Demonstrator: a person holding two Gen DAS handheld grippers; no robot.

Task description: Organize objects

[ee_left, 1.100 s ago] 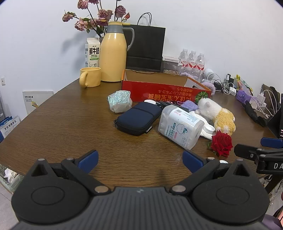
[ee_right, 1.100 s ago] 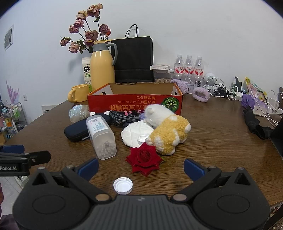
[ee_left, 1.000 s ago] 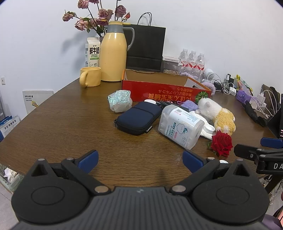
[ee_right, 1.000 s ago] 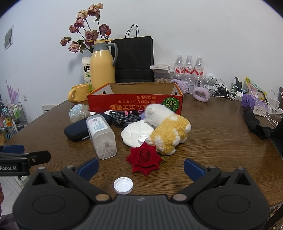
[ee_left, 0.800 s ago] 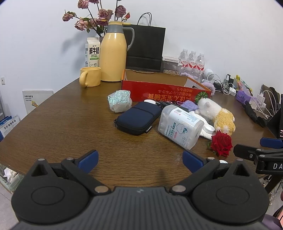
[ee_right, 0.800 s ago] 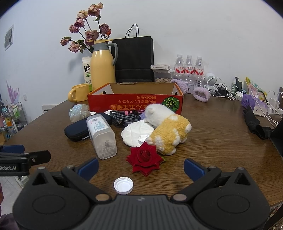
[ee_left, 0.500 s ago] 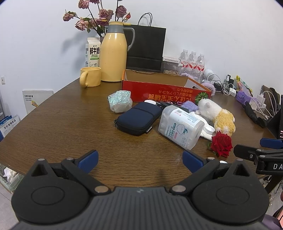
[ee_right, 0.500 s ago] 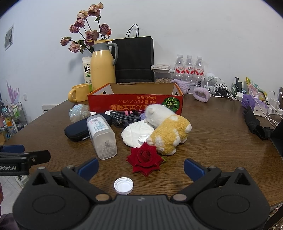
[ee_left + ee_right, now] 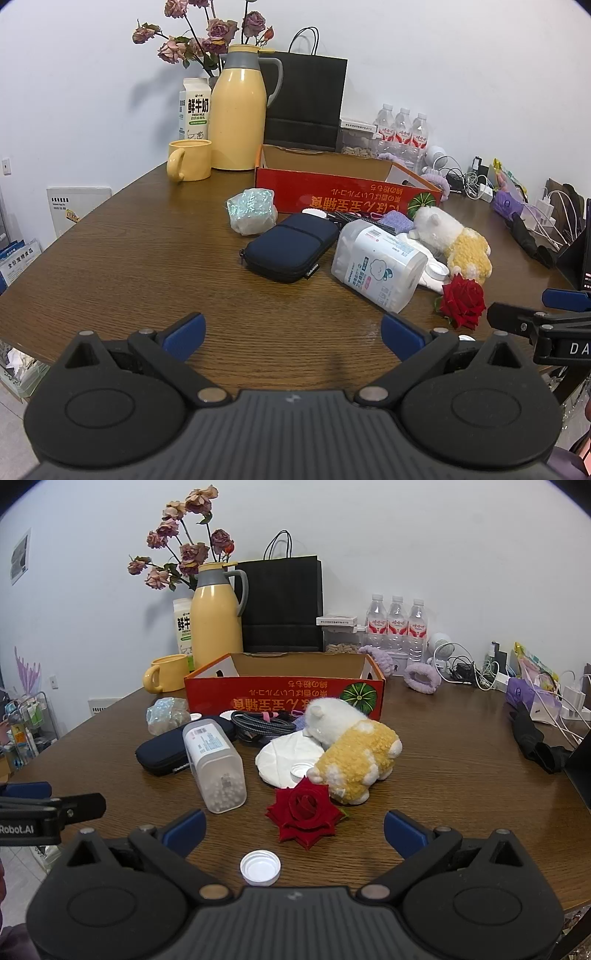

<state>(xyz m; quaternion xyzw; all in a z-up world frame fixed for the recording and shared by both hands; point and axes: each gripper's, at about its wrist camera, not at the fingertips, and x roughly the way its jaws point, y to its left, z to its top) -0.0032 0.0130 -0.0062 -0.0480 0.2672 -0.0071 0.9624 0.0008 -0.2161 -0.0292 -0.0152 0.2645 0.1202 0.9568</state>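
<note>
A red cardboard box (image 9: 347,194) (image 9: 284,698) stands open-topped mid-table. In front of it lie a navy pouch (image 9: 291,247) (image 9: 166,753), a clear canister (image 9: 378,267) (image 9: 216,764) on its side, a white-and-yellow plush toy (image 9: 452,243) (image 9: 351,746), a red rose (image 9: 461,301) (image 9: 304,812), a crinkled shiny wad (image 9: 252,212) (image 9: 166,714), a coiled cable (image 9: 258,722) and a white bottle cap (image 9: 259,867). My left gripper (image 9: 291,332) is open near the table's front edge, short of the pouch. My right gripper (image 9: 293,825) is open with the cap and rose between its fingers' lines.
At the back stand a yellow jug (image 9: 238,114), a yellow mug (image 9: 188,160), a milk carton (image 9: 194,109), a black paper bag (image 9: 304,103) and water bottles (image 9: 397,626). Chargers, cables and a black cloth (image 9: 535,742) crowd the right side. A white disc (image 9: 286,758) lies beside the plush.
</note>
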